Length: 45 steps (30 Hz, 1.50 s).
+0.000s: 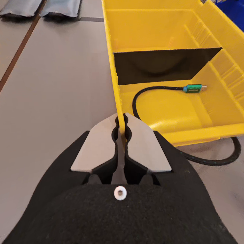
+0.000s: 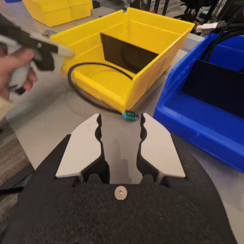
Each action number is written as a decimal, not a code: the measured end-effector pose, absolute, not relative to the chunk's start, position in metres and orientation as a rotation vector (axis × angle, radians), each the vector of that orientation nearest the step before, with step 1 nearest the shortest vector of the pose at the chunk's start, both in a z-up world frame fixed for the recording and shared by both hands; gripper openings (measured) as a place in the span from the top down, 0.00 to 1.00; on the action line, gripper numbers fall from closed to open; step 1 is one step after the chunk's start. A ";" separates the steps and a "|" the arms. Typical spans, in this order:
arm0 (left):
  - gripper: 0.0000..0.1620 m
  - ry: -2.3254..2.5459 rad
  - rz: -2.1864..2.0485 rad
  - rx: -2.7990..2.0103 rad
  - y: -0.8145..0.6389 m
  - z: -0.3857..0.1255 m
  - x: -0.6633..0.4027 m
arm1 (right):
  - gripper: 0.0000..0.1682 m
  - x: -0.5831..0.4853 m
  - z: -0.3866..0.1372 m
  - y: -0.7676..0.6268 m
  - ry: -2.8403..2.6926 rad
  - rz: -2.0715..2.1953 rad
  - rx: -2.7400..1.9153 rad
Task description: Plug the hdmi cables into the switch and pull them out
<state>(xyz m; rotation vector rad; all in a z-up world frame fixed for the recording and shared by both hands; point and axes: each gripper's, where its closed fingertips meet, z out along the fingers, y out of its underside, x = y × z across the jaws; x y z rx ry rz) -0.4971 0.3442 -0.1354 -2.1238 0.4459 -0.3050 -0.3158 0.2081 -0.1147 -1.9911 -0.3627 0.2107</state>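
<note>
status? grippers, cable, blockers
Left gripper shut on yellow bin wall. Right gripper open, empty. One cable plug inside bin, other plug outside. No switch visible.

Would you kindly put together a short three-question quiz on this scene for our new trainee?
1. True or false: the right tool is clamped on the green-shelled HDMI plug.
2. What does the left tool grip? A) the black braided cable B) a wall of the yellow plastic bin C) the black divider panel
3. Fill in: the neighbouring plastic bin in the right wrist view is coloured ____.

Key: 1 false, its jaws stand open with the plug just ahead; 2 B; 3 blue.
</note>
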 end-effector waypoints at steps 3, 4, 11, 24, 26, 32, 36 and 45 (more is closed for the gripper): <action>0.96 0.407 -0.323 -2.111 0.308 -0.135 -0.509 | 0.63 -0.322 -0.111 0.238 -0.270 0.150 -1.980; 0.96 0.365 -0.344 -2.111 0.296 -0.134 -0.515 | 0.68 -0.323 -0.115 0.244 -0.246 0.136 -2.002; 0.97 0.320 -0.112 -2.096 0.227 -0.113 -0.544 | 0.95 -0.353 -0.119 0.230 -0.282 0.139 -2.128; 0.95 0.489 -0.222 -1.712 0.195 0.128 -0.345 | 0.96 -0.171 0.123 0.166 -0.087 -0.012 -1.781; 0.96 0.556 -0.255 -1.692 0.191 0.150 -0.284 | 0.96 -0.113 0.145 0.146 -0.005 -0.073 -1.770; 0.97 0.762 -0.430 -1.669 0.165 0.182 -0.112 | 0.96 0.044 0.183 0.076 0.196 -0.280 -1.815; 0.97 0.859 -0.523 -1.699 0.161 0.158 -0.009 | 0.95 0.136 0.172 0.049 0.290 -0.400 -1.876; 0.96 0.947 -0.469 -1.918 0.170 -0.050 0.088 | 0.95 0.251 -0.026 0.070 0.300 -0.273 -2.116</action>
